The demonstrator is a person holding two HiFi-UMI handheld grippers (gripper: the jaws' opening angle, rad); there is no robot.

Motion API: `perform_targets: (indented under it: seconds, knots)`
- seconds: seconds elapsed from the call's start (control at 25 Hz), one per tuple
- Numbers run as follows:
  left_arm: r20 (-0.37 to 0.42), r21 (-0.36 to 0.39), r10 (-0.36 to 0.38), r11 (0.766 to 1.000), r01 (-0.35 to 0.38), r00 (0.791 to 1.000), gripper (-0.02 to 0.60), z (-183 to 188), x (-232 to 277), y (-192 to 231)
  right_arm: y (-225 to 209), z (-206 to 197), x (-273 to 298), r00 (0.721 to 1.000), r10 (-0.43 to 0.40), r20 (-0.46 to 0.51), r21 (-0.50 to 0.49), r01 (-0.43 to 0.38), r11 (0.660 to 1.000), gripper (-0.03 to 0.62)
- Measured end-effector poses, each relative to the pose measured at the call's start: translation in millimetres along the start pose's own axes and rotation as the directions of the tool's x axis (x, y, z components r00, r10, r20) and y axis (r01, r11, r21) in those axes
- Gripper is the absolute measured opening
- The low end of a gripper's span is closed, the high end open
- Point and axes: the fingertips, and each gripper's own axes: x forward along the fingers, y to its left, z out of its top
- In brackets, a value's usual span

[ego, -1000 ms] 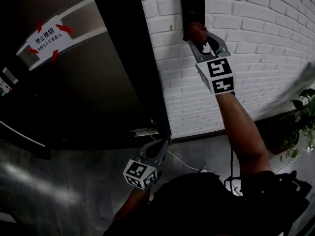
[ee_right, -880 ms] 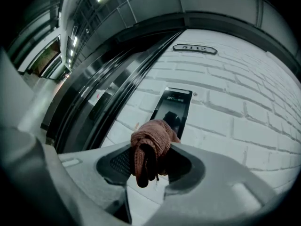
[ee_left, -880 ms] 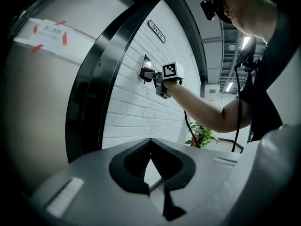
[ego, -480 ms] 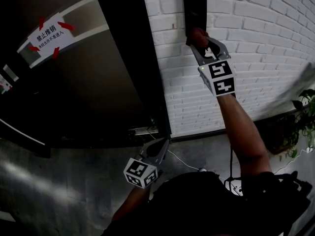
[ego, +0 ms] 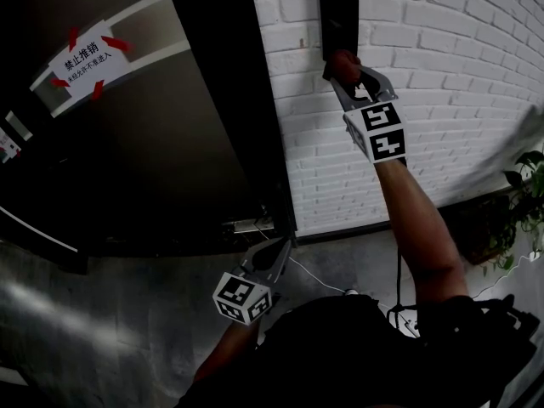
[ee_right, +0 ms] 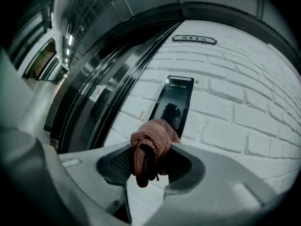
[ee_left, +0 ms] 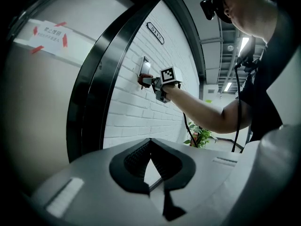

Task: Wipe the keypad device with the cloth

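Note:
The keypad device (ego: 338,15) is a black upright panel on the white brick wall; it also shows in the right gripper view (ee_right: 175,102) and, small, in the left gripper view (ee_left: 145,68). My right gripper (ego: 343,68) is raised to its lower edge, shut on a reddish-brown cloth (ego: 342,59). The bunched cloth (ee_right: 151,142) sticks out between the jaws of the right gripper (ee_right: 150,155), against the panel's bottom part. My left gripper (ego: 276,252) hangs low near the floor, away from the wall. Its jaws (ee_left: 150,142) meet at the tips, holding nothing.
A dark curved door (ego: 153,143) with a black frame (ego: 229,100) stands left of the keypad, with a paper notice (ego: 82,59) taped on it. A potted plant (ego: 525,206) stands at the right. A white cable (ego: 316,280) lies on the floor. A number plate (ee_right: 194,39) is fixed above the keypad.
The right gripper with the cloth has slid slightly down toward the keypad's lower edge. The left gripper has stayed where it was.

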Motion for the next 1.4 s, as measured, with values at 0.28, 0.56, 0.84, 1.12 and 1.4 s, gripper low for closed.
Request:
perform_targets:
  seconds: [0.28, 0.56, 0.84, 1.12, 1.4]
  knots:
    - [0.008, -0.007, 0.001, 1.000, -0.001, 1.000, 0.017, -1, -8, 5, 1, -2, 0, 1.000, -0.002, -0.020, 0.008, 0.002, 1.000, 0.146]
    - [0.013, -0.014, -0.012, 1.000, 0.012, 1.000, 0.017, 0, -14, 6, 4, -7, -1, 0.999, -0.006, -0.051, 0.013, 0.006, 1.000, 0.146]
    - [0.013, -0.016, -0.027, 0.999, 0.028, 1.000, 0.017, -3, -24, 8, 15, -39, -1, 0.987, 0.055, -0.149, 0.100, -0.040, 0.994, 0.146]
    - [-0.029, -0.029, -0.091, 0.996, 0.090, 0.995, 0.017, -15, -30, 3, 47, -90, -39, 0.965, 0.105, -0.239, 0.138, -0.073, 0.988, 0.146]
    - [-0.040, -0.018, -0.156, 0.988, 0.155, 0.987, 0.017, -21, -29, -5, 120, -123, -138, 0.945, 0.252, -0.210, 0.289, -0.186, 0.939, 0.146]
